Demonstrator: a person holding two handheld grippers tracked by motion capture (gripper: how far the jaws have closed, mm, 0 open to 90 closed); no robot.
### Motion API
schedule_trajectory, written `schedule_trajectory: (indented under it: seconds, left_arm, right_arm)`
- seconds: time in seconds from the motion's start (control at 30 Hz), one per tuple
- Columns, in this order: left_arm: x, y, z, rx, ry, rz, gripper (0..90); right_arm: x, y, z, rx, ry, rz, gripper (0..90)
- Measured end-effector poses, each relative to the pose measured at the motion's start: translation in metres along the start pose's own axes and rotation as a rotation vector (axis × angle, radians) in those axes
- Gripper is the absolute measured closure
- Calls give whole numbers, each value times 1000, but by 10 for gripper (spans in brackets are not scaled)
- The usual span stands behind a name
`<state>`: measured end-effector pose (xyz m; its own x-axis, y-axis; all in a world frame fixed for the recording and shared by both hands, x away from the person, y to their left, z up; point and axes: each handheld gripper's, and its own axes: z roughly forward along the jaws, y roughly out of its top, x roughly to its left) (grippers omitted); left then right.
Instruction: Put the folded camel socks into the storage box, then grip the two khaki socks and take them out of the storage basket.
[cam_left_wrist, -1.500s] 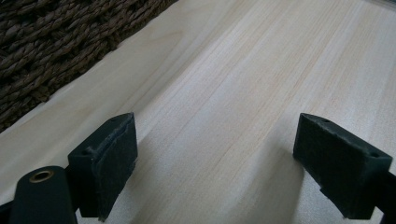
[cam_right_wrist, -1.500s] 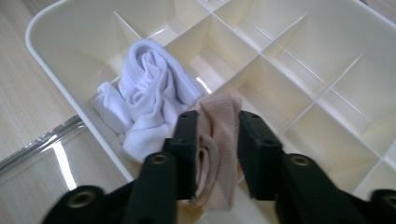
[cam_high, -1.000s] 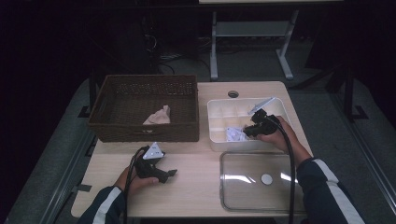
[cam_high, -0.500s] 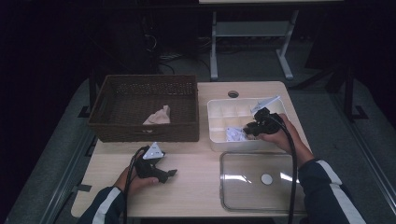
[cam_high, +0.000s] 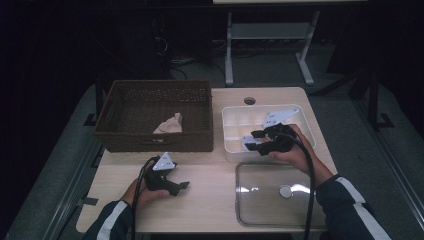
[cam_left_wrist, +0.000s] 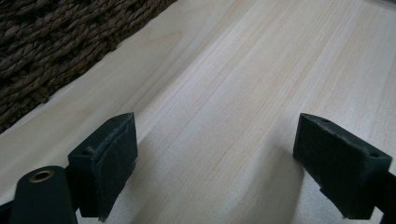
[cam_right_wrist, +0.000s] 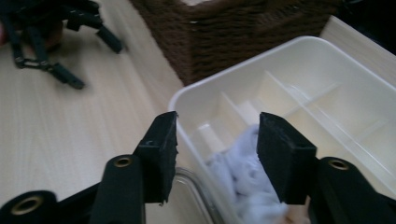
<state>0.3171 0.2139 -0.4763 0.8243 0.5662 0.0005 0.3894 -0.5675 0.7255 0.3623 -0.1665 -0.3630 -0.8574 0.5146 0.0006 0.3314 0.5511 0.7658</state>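
One pale blue cloth (cam_right_wrist: 243, 179) lies bunched in a near compartment of the white divided box (cam_high: 235, 112), released. The right gripper (cam_high: 256, 140), which a second ago sat low in that box, has lifted and drawn back toward the person; its jaws have just been opening, and the cloth shows below and beyond the gap between them, with neither pad on it. The left gripper (cam_high: 178, 187) has kept its place on the wooden surface (cam_high: 210, 210), jaws spread and empty, just before the wicker basket (cam_high: 155, 140), which holds a beige cloth (cam_high: 169, 123). A clear lid (cam_high: 272, 192) lies near the box.
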Motion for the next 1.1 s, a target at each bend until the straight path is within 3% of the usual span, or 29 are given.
schedule_trajectory:
  seconds: [0.27, 0.33, 0.43, 0.53, 0.67, 0.7, 0.83, 0.93, 1.1]
  left_arm:
    - [0, 0, 0, 2, -3, -2, 132]
    - [0, 0, -1, 5, -3, -1, 132]
    - [0, -1, -1, 5, -4, 0, 132]
    - [0, -1, -1, 5, -3, -2, 132]
    - [0, -1, -2, 8, -1, 0, 133]
    - [-1, -1, -2, 7, 0, 0, 133]
    - [-1, -2, -3, 8, 6, -6, 133]
    - [-1, -2, -3, 13, 3, -4, 133]
    - [-2, 2, -7, 54, -1, 1, 163]
  right_arm:
    - [44, 1, 30, 47, 62, -127, 328]
    - [53, 1, 38, 54, 89, -124, 309]
    - [68, 1, 51, 64, 109, -177, 288]
    - [81, -2, 64, 61, 147, -186, 274]
    - [101, -6, 83, 90, 160, -196, 260]
    - [104, -8, 89, 92, 171, -233, 256]
    - [115, -11, 100, 134, 185, -276, 243]
    - [116, -14, 104, 145, 212, -260, 243]
    - [117, -18, 108, 150, 210, -259, 243]
